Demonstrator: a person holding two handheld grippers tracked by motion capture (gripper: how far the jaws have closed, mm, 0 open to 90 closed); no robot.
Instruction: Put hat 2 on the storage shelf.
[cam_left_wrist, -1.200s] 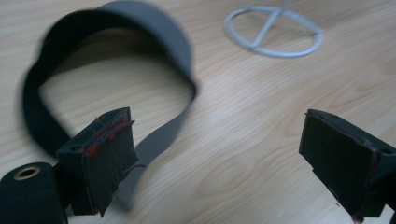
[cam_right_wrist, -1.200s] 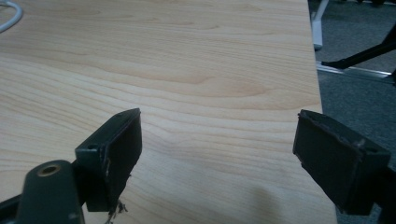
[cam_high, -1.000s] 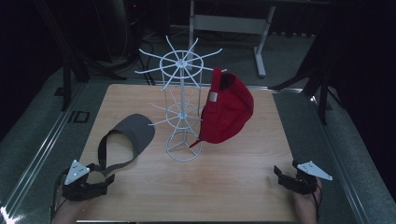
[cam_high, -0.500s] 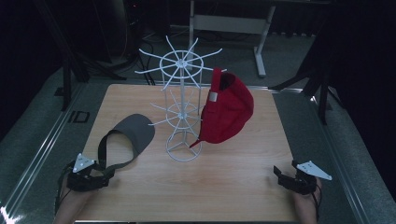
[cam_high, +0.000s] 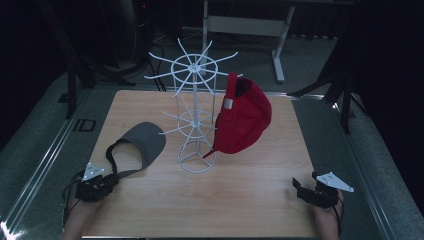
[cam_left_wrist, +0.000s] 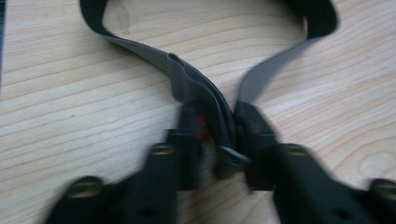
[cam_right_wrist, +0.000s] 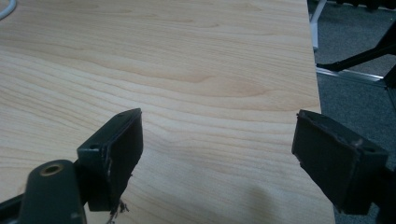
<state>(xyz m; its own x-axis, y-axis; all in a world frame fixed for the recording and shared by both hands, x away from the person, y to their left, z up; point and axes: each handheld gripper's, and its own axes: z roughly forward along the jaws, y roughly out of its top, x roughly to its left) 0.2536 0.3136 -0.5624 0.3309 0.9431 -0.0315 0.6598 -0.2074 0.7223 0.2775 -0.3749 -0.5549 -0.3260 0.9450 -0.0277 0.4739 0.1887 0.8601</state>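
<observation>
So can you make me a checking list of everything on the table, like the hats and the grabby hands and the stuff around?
Surface: wooden table, bare light wood, nothing spilled.
Job's things: grey visor lies flat left of the rack, its strap pinched together; red cap hangs on the white wire rack.
Clutter: nothing seen.
Grippers: left gripper has just closed, its fingers pressed on the strap; right gripper is open over bare wood near the table's right edge, holding nothing.
Cables: a dark cable trails from the left gripper.
Surroundings: grey floor, a white table frame behind, dark stands at the sides.
</observation>
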